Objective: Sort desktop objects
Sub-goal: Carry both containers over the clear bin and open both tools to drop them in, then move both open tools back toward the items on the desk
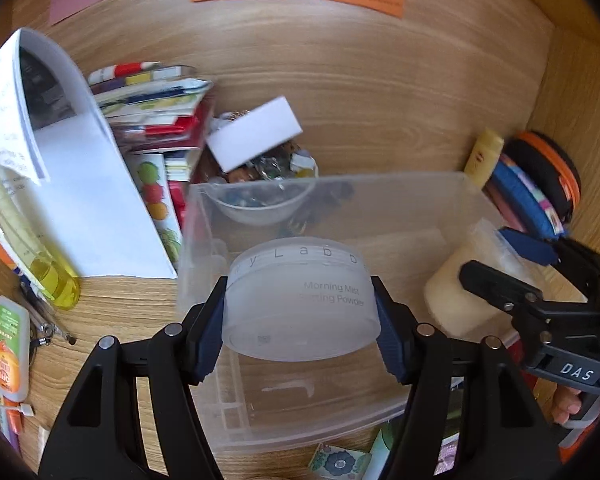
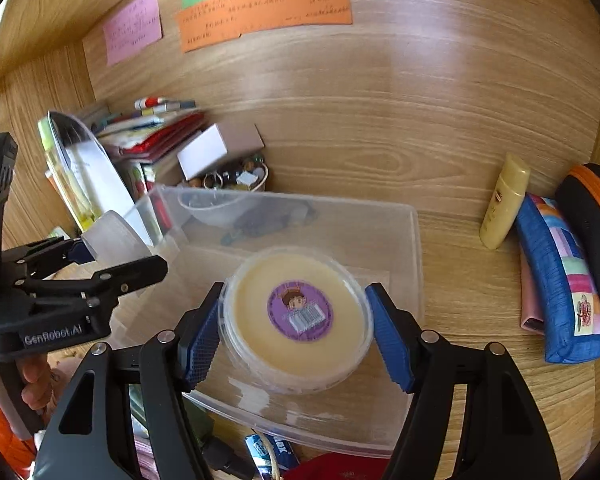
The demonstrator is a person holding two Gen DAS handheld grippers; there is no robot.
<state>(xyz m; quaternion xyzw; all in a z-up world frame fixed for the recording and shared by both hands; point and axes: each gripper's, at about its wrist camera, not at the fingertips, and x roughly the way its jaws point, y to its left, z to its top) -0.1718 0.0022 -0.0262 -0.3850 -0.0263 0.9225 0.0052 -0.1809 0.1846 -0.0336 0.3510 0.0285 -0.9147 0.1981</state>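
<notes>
My left gripper (image 1: 300, 314) is shut on a frosted round setting-powder jar (image 1: 300, 300), held over the clear plastic bin (image 1: 204, 216). In the right wrist view the same jar (image 2: 112, 236) shows at the left in that gripper. My right gripper (image 2: 296, 326) is shut on a round cream-filled tub (image 2: 296, 320) with a purple sticker, also above the clear plastic bin (image 2: 416, 240). The tub (image 1: 456, 292) appears at the right of the left wrist view, with the right gripper's fingers (image 1: 496, 284) on it. Inside the bin I see only bare bottom under both jars.
Behind the bin stand a bowl of trinkets (image 2: 236, 180), a white box (image 2: 212, 148), stacked books (image 1: 156, 120) and a curled paper (image 1: 72, 152). A yellow tube (image 2: 504, 200), blue pencil case (image 2: 560, 280) and black-orange pouch (image 2: 592, 224) lie right. Glue bottle (image 1: 10, 344) lies left.
</notes>
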